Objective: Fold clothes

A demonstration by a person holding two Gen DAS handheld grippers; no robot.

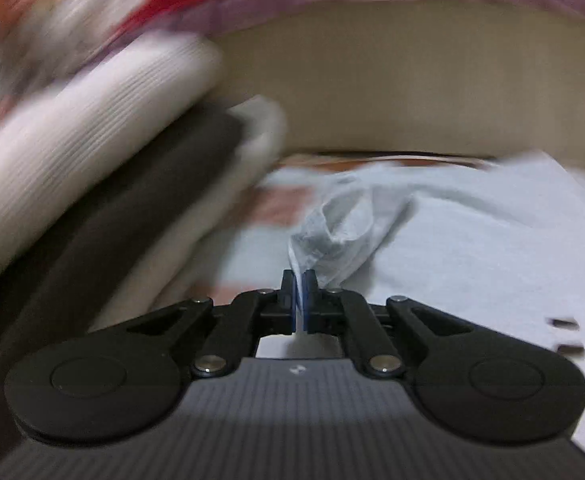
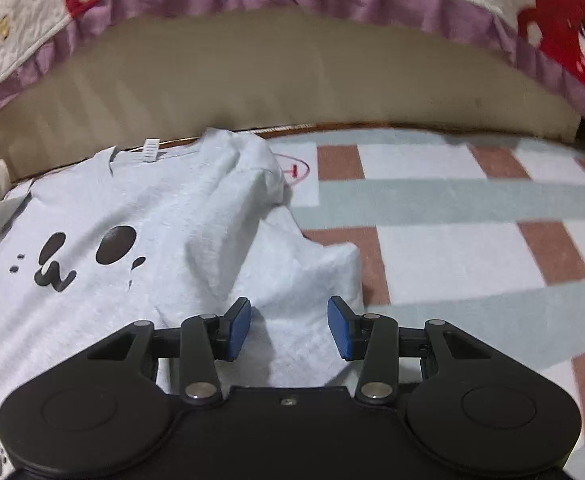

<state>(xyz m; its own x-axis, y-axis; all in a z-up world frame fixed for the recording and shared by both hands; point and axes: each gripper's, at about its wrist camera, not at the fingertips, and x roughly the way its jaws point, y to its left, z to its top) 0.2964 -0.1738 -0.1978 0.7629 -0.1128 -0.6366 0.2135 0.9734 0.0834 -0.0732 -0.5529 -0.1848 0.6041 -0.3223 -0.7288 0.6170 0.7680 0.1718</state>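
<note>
The left gripper (image 1: 299, 300) is clamped on a bunched fold of the light blue T-shirt (image 2: 140, 216); its blue pads (image 1: 311, 296) sit almost touching, with cloth pinched between them. The right gripper (image 2: 288, 328) stands wide, holding nothing, its pads (image 2: 238, 328) poised just above the shirt's near right edge.

The T-shirt lies on a checked mat (image 2: 452, 248) of brown, white and pale green squares, front side up, with a dark print (image 2: 92, 256) showing. The right-hand sleeve (image 2: 252, 168) appears turned inward over the chest, forming a ridge. The neckline label (image 2: 151, 149) lies at the far edge.

Assessment: folding is at an early stage. One side looks partly brought in; the other side fold and the lengthwise folds remain.

To the left in the left wrist view, a stack of folded fabric (image 1: 92, 152), white and dark layers, rises close to the lens. Whether it is finished work cannot be determined.

Beyond the mat stands a beige bed base (image 2: 292, 76) under a white and red bedspread (image 2: 32, 20) with a purple frill.

Limits of view:
- The left wrist view is heavily motion-blurred.
- The shirt's hem is hidden behind the gripper bodies.
- A small red object (image 2: 293, 169) past the sleeve cannot be identified.
</note>
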